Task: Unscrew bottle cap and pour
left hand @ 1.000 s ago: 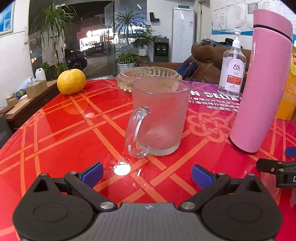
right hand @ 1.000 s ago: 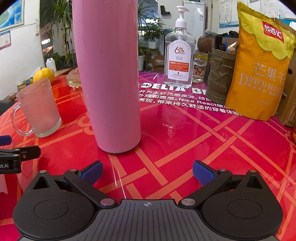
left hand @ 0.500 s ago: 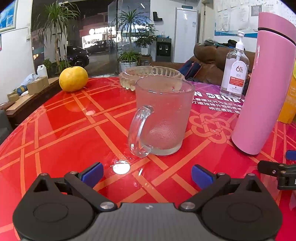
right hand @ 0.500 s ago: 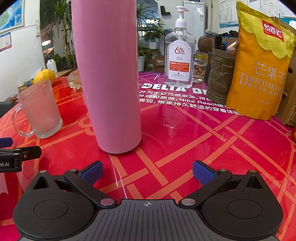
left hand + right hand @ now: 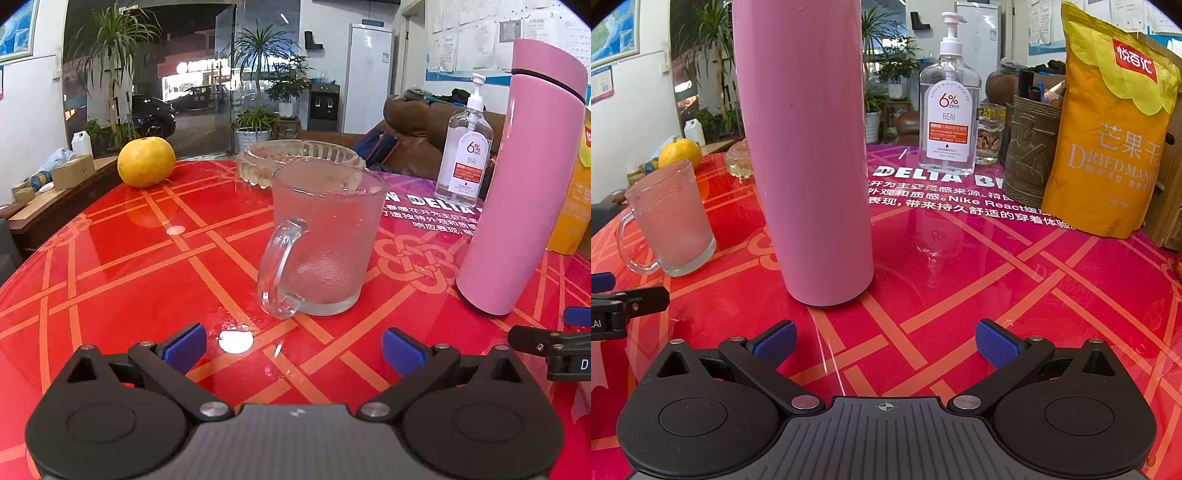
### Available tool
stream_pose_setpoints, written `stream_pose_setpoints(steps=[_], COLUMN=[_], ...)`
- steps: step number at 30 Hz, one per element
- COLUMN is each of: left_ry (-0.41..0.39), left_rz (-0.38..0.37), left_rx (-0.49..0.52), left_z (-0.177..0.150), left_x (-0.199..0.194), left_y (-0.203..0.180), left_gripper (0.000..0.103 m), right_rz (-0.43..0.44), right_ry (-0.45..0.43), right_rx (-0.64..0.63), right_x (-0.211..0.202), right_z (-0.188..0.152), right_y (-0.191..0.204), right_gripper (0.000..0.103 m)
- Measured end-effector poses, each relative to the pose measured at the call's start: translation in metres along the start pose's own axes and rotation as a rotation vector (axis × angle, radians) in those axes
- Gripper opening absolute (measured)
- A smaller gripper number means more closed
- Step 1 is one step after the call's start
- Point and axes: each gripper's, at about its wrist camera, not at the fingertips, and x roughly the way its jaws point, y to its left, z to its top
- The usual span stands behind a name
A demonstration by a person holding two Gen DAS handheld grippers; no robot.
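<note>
A tall pink bottle point(image 5: 524, 184) stands upright on the red table, its cap point(image 5: 546, 62) on; in the right wrist view the bottle point(image 5: 805, 155) is just ahead, slightly left, its top cut off. A frosted glass mug point(image 5: 325, 240) stands left of it, handle toward me; it also shows in the right wrist view point(image 5: 670, 218). My left gripper point(image 5: 293, 347) is open and empty, in front of the mug. My right gripper point(image 5: 884, 343) is open and empty, a short way before the bottle's base. The right gripper's finger shows at the left wrist view's right edge point(image 5: 546, 347).
A clear pump bottle point(image 5: 949, 114), a bronze pen holder point(image 5: 1030, 155) and a yellow dried-mango bag point(image 5: 1108, 129) stand at the back right. A glass ashtray point(image 5: 299, 158) and a yellow citrus fruit point(image 5: 146, 161) sit behind the mug. The table edge point(image 5: 22, 266) curves at left.
Both grippers have crept slightly forward and up; the mug and bottle look a little nearer. Both stay open and nothing on the table has moved.
</note>
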Motion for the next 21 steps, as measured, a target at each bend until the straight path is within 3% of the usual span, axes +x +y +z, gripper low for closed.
stream_pose_setpoints(steps=[11, 14, 16, 18, 21], left_ry=[-0.013, -0.027, -0.048, -0.068, -0.104], left_rz=[-0.020, -0.023, -0.018, -0.013, -0.033], left_rx=[-0.002, -0.002, 0.006, 0.014, 0.042], left_z=[0.001, 0.000, -0.001, -0.001, -0.005], left_x=[-0.001, -0.003, -0.006, -0.010, -0.018], left_y=[0.002, 0.002, 0.000, -0.002, -0.007], left_gripper=[0.103, 0.103, 0.103, 0.103, 0.103], right_rz=[0.005, 0.021, 0.055, 0.172, 0.235], right_ry=[-0.006, -0.041, -0.076, -0.128, -0.132], right_rx=[0.008, 0.025, 0.034, 0.046, 0.081], right_x=[0.000, -0.006, -0.012, -0.027, -0.047], right_z=[0.000, -0.001, -0.003, -0.007, 0.001], right_y=[-0.001, -0.004, -0.005, -0.012, -0.025], right_gripper=[0.103, 0.103, 0.103, 0.103, 0.103])
